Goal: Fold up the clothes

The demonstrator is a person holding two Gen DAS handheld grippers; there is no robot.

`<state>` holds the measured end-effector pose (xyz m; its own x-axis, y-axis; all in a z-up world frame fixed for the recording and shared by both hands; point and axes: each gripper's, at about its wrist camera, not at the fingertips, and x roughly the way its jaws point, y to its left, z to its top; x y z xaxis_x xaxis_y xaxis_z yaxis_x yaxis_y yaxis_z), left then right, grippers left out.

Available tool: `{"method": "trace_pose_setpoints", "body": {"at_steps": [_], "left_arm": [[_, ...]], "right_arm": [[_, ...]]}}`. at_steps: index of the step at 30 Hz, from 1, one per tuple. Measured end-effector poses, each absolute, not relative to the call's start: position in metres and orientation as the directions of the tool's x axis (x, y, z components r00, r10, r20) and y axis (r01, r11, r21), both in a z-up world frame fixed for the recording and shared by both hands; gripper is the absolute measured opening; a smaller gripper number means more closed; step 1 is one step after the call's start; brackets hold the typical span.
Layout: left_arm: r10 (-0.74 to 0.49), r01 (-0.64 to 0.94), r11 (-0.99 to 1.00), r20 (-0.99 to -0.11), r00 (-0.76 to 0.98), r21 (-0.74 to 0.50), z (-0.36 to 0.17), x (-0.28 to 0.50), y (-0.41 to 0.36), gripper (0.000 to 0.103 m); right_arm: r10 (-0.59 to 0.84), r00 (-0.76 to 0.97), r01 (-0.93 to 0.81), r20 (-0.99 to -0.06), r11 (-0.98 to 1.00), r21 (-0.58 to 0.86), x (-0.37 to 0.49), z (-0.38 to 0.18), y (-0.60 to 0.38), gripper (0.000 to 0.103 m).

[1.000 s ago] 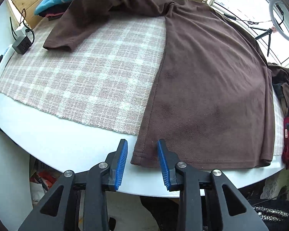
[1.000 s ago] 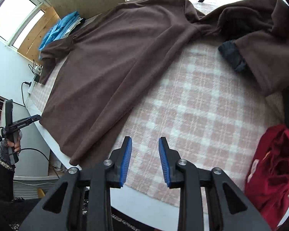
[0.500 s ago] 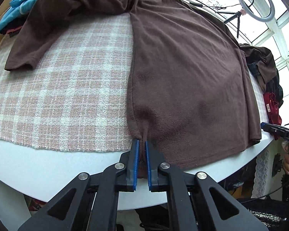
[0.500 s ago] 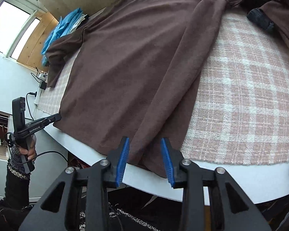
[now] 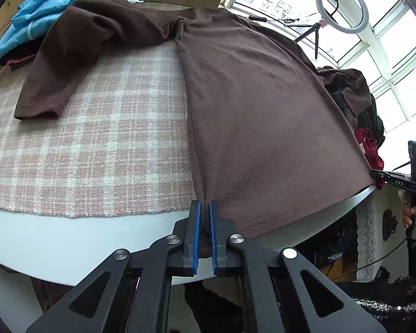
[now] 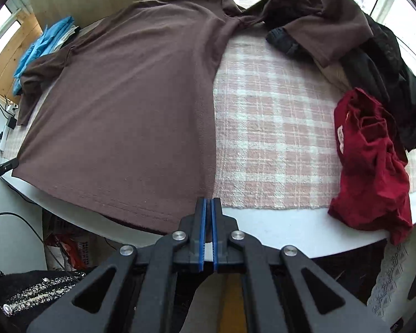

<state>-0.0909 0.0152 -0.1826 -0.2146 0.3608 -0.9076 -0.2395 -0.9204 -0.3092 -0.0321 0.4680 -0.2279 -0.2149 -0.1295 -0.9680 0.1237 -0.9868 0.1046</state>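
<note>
Your left gripper has its blue pads pressed together on the near hem corner of the brown shirt, pinching the fabric where the side seam meets the hem. Your right gripper is likewise clamped tight on the opposite hem corner, the cloth caught between its pads at the table's near edge.

Between your two grips the hem runs straight along the rim of the white table, overhanging it slightly. The shirt lies flat and spread out on the pink plaid cloth, its long axis running away from you: hem at the near edge, neck and shoulders at the far side towards the window. One sleeve stretches out sideways and back towards you across the plaid on your left. The other sleeve reaches out on your right and lies draped over a heap of dark clothes.

A red garment sits crumpled at the table's edge on your right, apart from the shirt. Folded blue clothes rest at the far left corner, just beyond the left sleeve.
</note>
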Motion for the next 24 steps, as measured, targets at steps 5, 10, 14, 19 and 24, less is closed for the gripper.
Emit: {"method": "trace_pose_setpoints", "body": {"at_steps": [5, 10, 14, 19, 24], "left_arm": [[0.320, -0.242, -0.928, -0.938, -0.132, -0.283, -0.198, -0.106, 0.010, 0.013], [0.316, -0.230, -0.937, -0.920, -0.230, -0.264, -0.171, -0.165, 0.006, 0.016], [0.247, -0.206, -0.959, -0.929, -0.276, -0.193, -0.186, -0.238, 0.026, 0.023], [0.169, -0.192, -0.974, -0.950, -0.261, -0.120, -0.215, -0.298, 0.057, 0.025], [0.169, -0.199, -0.973, -0.947, -0.272, -0.117, -0.216, -0.312, 0.069, 0.004]], "right_arm": [[-0.257, -0.113, 0.097, -0.960, -0.964, 0.247, -0.035, -0.246, 0.474, 0.006], [-0.240, -0.328, 0.034, -0.914, -0.970, 0.242, -0.081, -0.208, 0.514, 0.036], [-0.219, -0.369, 0.014, -0.904, -0.973, 0.230, -0.159, -0.215, 0.521, 0.036], [-0.210, -0.343, 0.040, -0.916, -0.977, 0.210, -0.244, -0.241, 0.513, 0.036], [-0.252, -0.309, 0.048, -0.917, -0.967, 0.249, -0.294, -0.265, 0.509, 0.036]]}}
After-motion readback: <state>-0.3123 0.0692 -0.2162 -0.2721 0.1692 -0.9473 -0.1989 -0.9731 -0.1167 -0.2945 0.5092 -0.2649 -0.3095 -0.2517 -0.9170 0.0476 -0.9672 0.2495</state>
